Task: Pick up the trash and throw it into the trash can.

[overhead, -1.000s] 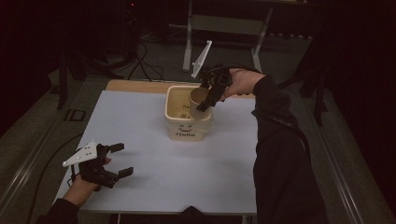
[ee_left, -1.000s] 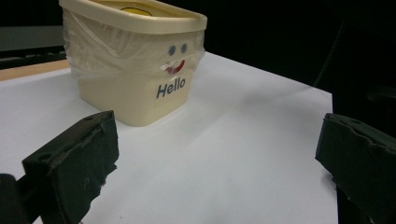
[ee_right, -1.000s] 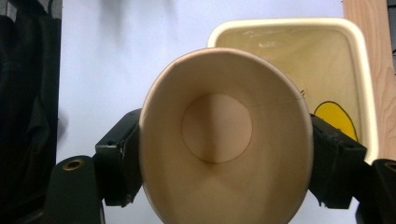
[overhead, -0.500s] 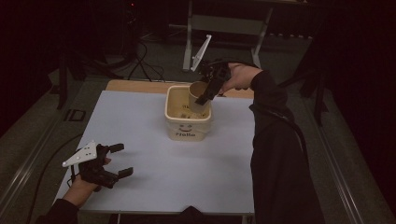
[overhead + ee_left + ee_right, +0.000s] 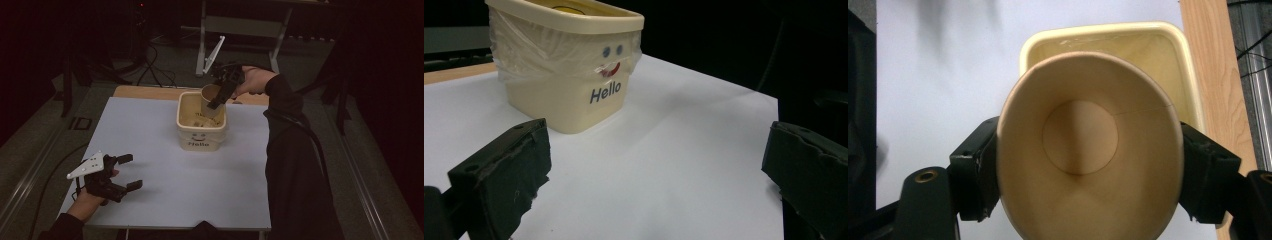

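A tan paper cup (image 5: 1088,145) is squeezed between the jaws of my right gripper (image 5: 1088,170), which is shut on it, mouth toward the camera, empty inside. In the high view the right gripper (image 5: 218,100) holds the cup (image 5: 210,94) over the far right part of a cream tub (image 5: 201,139) marked "Hello". That tub (image 5: 569,75) stands on the white table ahead of my left gripper (image 5: 659,190). The left gripper (image 5: 129,171) rests open near the table's front left corner, nothing between its jaws.
The white table sheet (image 5: 150,130) lies on a wooden board (image 5: 145,92) showing along the far edge. A metal stand (image 5: 240,25) and cables (image 5: 150,65) sit on the dark floor beyond. A sleeve (image 5: 295,165) runs along the table's right side.
The right hand has carried the cup a little leftward and slightly lower over the tub. The left gripper has stayed in place.
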`<state>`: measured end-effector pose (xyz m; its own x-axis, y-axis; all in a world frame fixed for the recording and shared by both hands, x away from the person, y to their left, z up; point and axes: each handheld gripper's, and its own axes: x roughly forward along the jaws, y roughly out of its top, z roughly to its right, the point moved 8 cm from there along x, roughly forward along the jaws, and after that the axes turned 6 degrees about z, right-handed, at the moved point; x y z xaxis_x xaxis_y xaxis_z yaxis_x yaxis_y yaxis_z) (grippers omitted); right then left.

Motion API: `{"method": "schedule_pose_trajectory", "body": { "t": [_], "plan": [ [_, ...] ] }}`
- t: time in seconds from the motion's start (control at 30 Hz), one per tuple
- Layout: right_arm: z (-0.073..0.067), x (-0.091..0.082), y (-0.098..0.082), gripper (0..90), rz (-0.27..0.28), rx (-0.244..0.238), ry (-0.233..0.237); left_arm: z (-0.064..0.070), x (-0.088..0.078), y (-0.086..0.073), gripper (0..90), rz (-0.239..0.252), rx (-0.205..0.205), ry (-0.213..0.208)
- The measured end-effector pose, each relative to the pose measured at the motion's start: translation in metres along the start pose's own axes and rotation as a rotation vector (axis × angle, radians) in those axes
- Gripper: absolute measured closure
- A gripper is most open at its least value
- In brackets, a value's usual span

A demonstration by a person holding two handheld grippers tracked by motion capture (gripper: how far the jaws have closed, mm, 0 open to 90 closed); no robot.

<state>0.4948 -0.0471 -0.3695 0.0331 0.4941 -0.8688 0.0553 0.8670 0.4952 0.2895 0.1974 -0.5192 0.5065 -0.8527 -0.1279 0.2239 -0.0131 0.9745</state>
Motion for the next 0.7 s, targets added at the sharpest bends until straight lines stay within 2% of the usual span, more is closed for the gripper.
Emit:
{"method": "schedule_pose_trajectory", "body": {
  "t": [0.13, 0.47, 0.53, 0.57, 0.6, 0.63, 0.7],
  "plan": [
    [0.003, 0.000, 0.000, 23.3, 0.006, 0.013, -0.005, 0.000, 0.000, 0.000, 0.5, 0.001, -0.003, -0.002],
    [0.018, 0.005, -0.002, 22.7, -0.001, 0.032, -0.052, 0.000, 0.000, 0.000, 0.5, -0.001, -0.002, -0.003],
    [0.021, 0.007, -0.002, 19.9, 0.002, 0.039, -0.057, 0.000, 0.000, 0.000, 0.5, 0.000, -0.003, -0.004],
    [0.022, 0.007, -0.001, 16.3, 0.010, 0.050, -0.054, 0.000, 0.000, 0.000, 0.5, 0.000, -0.002, -0.003],
    [0.024, 0.008, 0.000, 11.9, 0.012, 0.062, -0.072, 0.000, 0.000, 0.000, 0.5, 0.001, -0.003, -0.004],
    [0.026, 0.009, 0.000, 11.7, 0.012, 0.076, -0.072, 0.000, 0.000, 0.000, 0.5, 0.001, -0.002, -0.004],
    [0.025, 0.009, 0.001, 9.4, 0.010, 0.066, -0.060, 0.000, 0.000, 0.000, 0.5, 0.000, -0.003, -0.004]
  ]
}}
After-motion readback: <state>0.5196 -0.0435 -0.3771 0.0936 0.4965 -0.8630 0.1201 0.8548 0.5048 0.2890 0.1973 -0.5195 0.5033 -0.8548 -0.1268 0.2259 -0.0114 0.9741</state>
